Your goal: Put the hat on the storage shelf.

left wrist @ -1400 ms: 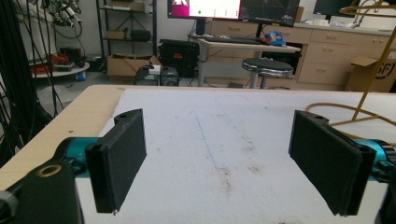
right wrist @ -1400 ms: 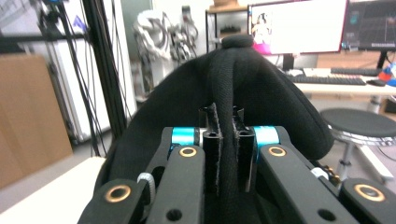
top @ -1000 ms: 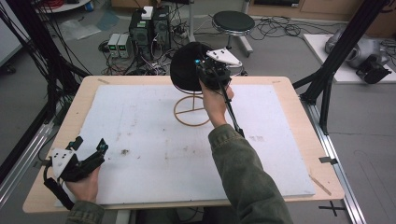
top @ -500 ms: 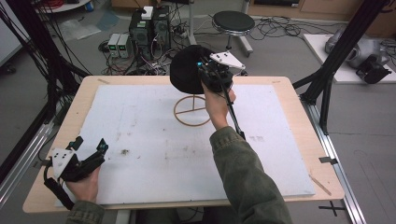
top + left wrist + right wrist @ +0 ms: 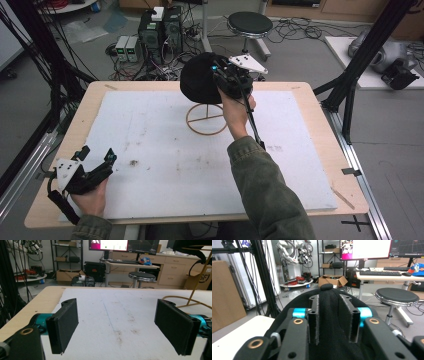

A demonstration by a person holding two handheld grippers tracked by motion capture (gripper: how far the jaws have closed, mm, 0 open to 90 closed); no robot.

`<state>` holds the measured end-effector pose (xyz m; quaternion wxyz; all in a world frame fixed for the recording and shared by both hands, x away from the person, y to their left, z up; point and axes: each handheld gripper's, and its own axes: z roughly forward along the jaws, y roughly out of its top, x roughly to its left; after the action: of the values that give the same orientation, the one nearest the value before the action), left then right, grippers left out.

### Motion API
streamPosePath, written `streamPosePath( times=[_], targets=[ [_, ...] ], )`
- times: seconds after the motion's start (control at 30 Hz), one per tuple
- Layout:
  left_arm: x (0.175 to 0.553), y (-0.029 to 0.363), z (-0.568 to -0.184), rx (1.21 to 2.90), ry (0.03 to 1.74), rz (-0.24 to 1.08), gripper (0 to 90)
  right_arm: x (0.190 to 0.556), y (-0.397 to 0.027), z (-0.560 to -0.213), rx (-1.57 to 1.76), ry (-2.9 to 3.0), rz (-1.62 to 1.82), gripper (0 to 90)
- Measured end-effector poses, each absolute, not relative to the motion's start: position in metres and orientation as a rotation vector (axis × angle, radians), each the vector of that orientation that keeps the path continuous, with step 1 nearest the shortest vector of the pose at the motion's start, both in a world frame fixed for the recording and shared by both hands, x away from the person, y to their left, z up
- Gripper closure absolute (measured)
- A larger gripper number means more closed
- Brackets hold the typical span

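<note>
Item: black cap (image 5: 200,79), seated on top of a wooden stand (image 5: 206,119) whose ring base rests on the white mat toward the far edge of the tabletop (image 5: 320,125). The cap's crown button points up in the right gripper view, and the cap sits directly ahead of and partly under my right hand-held gripper (image 5: 226,79), which comes at it from the right of the stand. Grip state, right: a ridge of the cap's fabric (image 5: 329,315) lies between the two jaws, which have just been opening; the pads look eased off the cloth rather than pinching it hard, though I cannot tell for certain that both pads are clear. Judgement: the cap is parked on the stand and this hand is letting go of it. Relation that matters next: the cap lies straight along the right jaws' line, so the clean way out is back along that line, away from the stand, without dragging the cloth sideways off its perch. Grip state, left: my left hand-held gripper (image 5: 92,164) rests on the mat well apart from the stand, toward the near left corner, jaws spread wide with nothing between them. Nearer hand to the cap: the right, by far.
</note>
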<state>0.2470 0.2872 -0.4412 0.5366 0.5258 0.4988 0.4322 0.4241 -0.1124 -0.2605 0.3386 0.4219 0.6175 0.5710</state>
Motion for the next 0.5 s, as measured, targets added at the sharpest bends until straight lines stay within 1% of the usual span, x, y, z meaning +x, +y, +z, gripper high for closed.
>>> streamPosePath(
  times=[0.03,0.07,0.1,0.13,0.27,0.33,0.5],
  targets=[
    [0.247,0.287,-0.441,1.252,1.187,1.029,19.4,0.424,-0.113,-0.260,1.099,1.608,1.494,62.3],
    [0.247,0.287,-0.441,1.253,1.188,1.029,19.4,0.424,-0.113,-0.260,1.099,1.608,1.494,62.3],
    [0.247,0.287,-0.441,1.252,1.188,1.029,19.4,0.422,-0.115,-0.259,1.115,1.591,1.498,53.0],
    [0.247,0.287,-0.441,1.248,1.189,1.028,19.4,0.422,-0.116,-0.258,1.128,1.578,1.492,48.3],
    [0.247,0.287,-0.441,1.253,1.186,1.027,19.4,0.419,-0.123,-0.256,1.183,1.562,1.476,38.2],
    [0.247,0.285,-0.441,1.257,1.184,1.026,19.4,0.418,-0.128,-0.256,1.194,1.565,1.477,35.8],
    [0.248,0.283,-0.441,1.269,1.174,1.024,19.4,0.412,-0.145,-0.264,1.208,1.563,1.465,34.1]
  ],
)
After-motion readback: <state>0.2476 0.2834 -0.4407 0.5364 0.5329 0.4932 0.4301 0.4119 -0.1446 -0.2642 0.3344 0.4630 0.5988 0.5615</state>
